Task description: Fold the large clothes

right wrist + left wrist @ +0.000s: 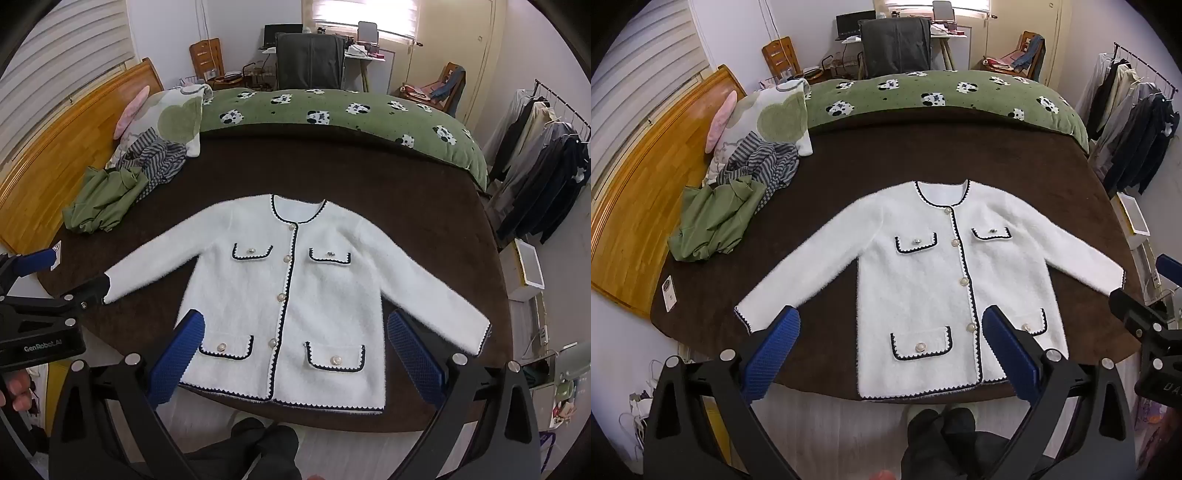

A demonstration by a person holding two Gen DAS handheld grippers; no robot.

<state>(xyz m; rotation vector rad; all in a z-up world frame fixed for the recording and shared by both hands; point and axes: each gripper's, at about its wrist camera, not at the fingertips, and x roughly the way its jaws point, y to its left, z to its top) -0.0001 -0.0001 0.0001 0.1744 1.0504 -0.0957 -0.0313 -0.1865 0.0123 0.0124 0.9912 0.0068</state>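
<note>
The white jacket (923, 280) lay spread flat on the bed (923, 158), ready for folding; left gripper (886, 350) and right gripper (295, 354) hovered wide open, empty.

Even, soft indoor light, brightest glare from the blown-out window (364, 16) at twelve o'clock; fisheye bending with black vignetted corners, centre sharp, shadows faint.
</note>
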